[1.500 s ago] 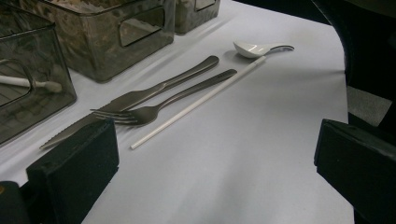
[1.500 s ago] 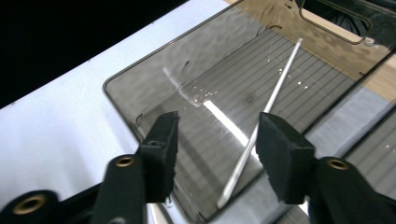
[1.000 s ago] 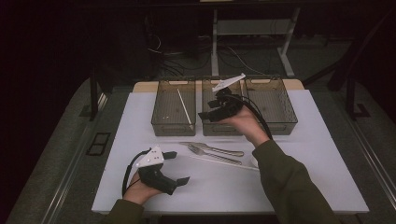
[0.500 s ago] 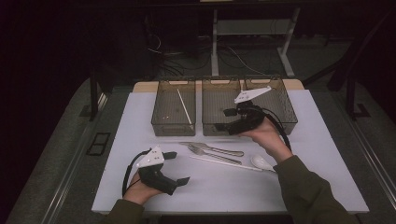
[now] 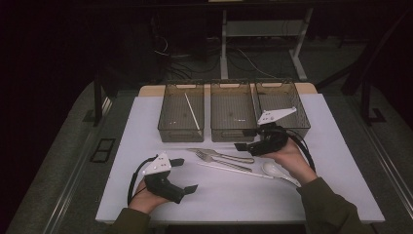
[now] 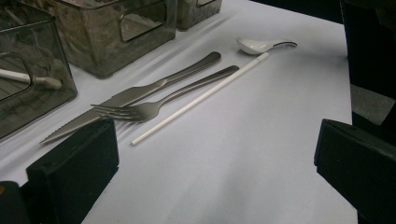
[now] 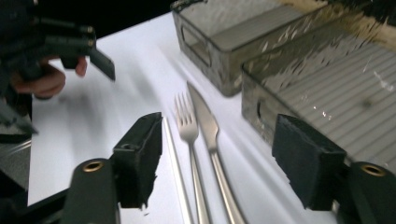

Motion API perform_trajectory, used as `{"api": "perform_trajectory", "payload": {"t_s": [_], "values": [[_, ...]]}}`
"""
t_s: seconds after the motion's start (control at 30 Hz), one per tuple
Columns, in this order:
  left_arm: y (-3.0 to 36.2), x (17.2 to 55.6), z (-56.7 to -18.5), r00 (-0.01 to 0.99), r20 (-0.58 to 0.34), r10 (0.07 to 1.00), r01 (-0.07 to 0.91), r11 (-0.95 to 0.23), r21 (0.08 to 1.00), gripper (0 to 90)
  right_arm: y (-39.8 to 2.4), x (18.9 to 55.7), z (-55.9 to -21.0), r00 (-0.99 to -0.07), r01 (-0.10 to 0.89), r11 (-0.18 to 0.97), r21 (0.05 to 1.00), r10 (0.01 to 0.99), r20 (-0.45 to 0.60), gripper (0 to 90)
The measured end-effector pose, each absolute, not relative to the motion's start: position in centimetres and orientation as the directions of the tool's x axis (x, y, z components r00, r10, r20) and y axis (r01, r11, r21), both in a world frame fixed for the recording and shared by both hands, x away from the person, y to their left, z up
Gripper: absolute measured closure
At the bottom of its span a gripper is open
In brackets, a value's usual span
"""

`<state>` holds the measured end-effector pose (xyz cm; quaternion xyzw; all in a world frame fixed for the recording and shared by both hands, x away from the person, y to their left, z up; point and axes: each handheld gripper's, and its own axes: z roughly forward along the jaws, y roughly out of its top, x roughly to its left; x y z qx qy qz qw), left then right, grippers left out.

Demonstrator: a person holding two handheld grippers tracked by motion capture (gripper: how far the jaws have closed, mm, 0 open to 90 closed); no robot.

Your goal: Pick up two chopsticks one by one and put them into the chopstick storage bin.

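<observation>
Right gripper (image 5: pixel 242 145): held above the white table (image 5: pixel 341 161) just in front of the middle bin (image 5: pixel 233 113), pointing toward the other hand; its jaws stand partly apart and have just been closing a little, with nothing between the pads and nothing touched.
Under the right gripper: in the right gripper view the fork (image 7: pixel 189 135) and the knife (image 7: pixel 208 130) lie side by side on the table below the gap between its jaws, the fork nearer its left jaw, the knife nearer its right.
Chopstick: a white chopstick (image 7: pixel 173 154) runs along the fork's outer side, close by the inner edge of the left jaw.
Spoon: a white spoon (image 5: pixel 273 170) lies on the table just below the right hand, its bowl beside the chopstick's end.
Left gripper (image 5: pixel 186 174): resting low over the near part of the table, jaws wide apart and empty; in the left gripper view the fork tines and the knife tip lie just ahead of its left jaw, not touching it.
Bins: three clear bins stand in a row beyond the right gripper; the left bin (image 5: pixel 181 111) holds another white stick.
</observation>
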<state>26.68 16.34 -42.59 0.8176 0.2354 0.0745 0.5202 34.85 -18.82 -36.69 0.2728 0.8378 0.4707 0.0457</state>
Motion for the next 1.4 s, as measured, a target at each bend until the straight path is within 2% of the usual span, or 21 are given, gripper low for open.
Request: {"api": "perform_trajectory", "payload": {"t_s": [0.53, 0.73, 1.03, 1.4], "values": [[16.3, 26.7, -42.6, 0.877, -0.121, 0.465, 0.307, -0.347, 0.886, 0.0, -21.3, 31.6, -39.9, -0.863, 0.413, 0.491, 0.767, 0.479, 0.158, 61.7], [16.3, 26.6, -42.6, 0.878, -0.117, 0.464, 0.303, -0.35, 0.886, 0.0, -21.6, 31.6, -40.8, -0.863, 0.417, 0.522, 0.744, 0.484, 0.143, 69.6], [16.3, 26.6, -42.6, 0.879, -0.116, 0.463, 0.303, -0.353, 0.885, 0.0, -20.8, 31.4, -42.2, -0.88, 0.405, 0.609, 0.682, 0.463, 0.109, 75.8], [16.3, 26.5, -42.6, 0.88, -0.117, 0.46, 0.302, -0.353, 0.885, 0.0, -20.6, 31.6, -43.2, -0.889, 0.401, 0.658, 0.637, 0.447, 0.098, 81.4]]}}
